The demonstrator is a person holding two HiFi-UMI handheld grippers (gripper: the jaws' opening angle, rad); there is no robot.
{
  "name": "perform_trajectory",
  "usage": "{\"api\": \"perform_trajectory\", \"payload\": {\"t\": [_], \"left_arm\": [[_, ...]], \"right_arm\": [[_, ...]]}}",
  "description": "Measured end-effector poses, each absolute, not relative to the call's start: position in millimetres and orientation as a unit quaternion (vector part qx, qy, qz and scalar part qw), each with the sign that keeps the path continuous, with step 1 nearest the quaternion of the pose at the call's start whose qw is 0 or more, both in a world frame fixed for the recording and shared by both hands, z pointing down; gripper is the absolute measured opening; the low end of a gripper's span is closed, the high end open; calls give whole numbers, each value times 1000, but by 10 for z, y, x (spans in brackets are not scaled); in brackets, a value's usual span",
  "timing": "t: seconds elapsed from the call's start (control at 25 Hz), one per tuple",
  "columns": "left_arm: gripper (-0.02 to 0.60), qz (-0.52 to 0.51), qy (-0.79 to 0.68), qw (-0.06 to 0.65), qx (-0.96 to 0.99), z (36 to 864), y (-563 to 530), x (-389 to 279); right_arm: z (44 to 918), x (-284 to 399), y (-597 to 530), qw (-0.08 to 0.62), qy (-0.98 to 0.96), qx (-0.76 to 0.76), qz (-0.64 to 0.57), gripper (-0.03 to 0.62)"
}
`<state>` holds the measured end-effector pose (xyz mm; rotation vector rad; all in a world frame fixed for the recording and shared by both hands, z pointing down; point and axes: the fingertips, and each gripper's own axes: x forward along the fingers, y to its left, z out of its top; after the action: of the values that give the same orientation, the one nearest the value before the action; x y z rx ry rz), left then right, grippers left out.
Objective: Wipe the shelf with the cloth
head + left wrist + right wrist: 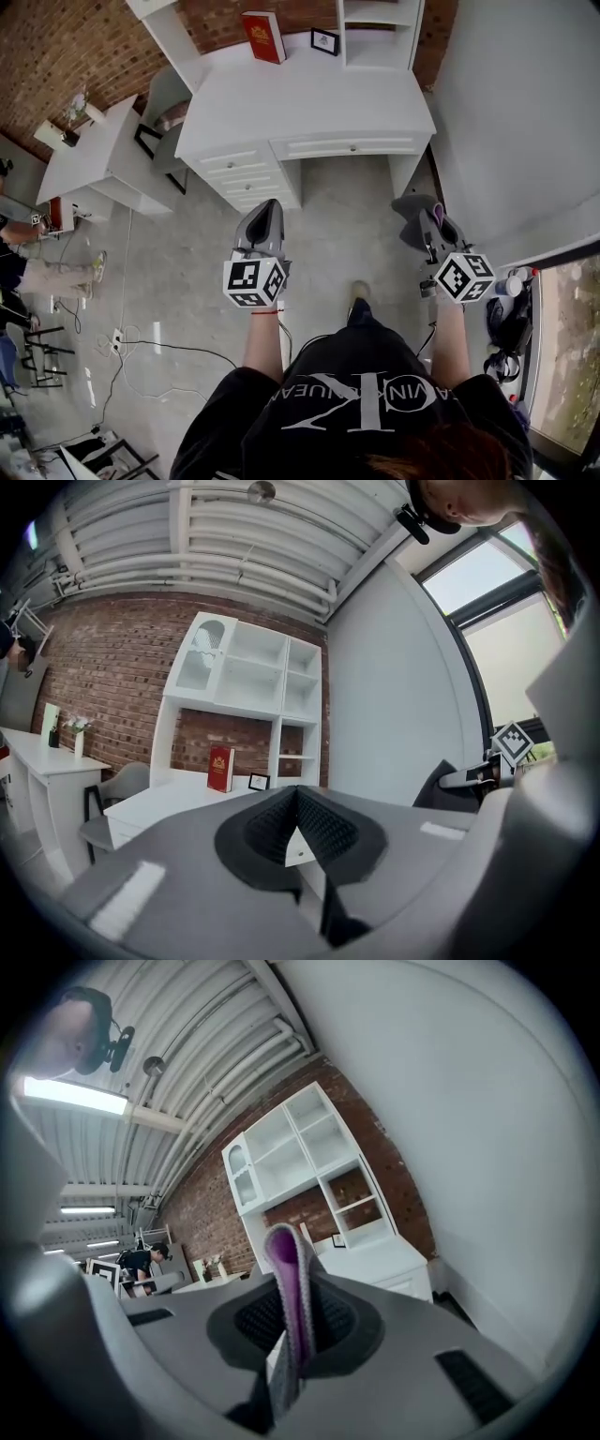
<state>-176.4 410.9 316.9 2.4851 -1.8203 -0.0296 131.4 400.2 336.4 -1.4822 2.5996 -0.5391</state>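
Right gripper (pixel 289 1333) pinches the cloth (pixel 284 1260) lengthwise, its fold pointing toward the shelf (pixel 309 1171).

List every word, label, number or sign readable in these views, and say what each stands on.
"AVIN" and "UEAN": white letter fragments beside a large monogram on the person's black T-shirt; the rest is hidden.
Red hardcover book: gold emblem and print, too small to read.
Small black picture frame: too blurred to read.
Left marker cube and right marker cube: black-and-white square codes, no words.
Grey-and-purple cloth: no label shows.
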Motion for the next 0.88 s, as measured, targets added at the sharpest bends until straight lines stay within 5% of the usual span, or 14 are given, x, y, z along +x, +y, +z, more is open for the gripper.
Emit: {"api": "perform_trajectory", "payload": {"t": [0.88], "left_arm": [[11, 10, -582, 49, 812, 3451, 2197, -1140]], "right_arm": [[3618, 1658, 2174, 35, 860, -469, -198, 31]]}}
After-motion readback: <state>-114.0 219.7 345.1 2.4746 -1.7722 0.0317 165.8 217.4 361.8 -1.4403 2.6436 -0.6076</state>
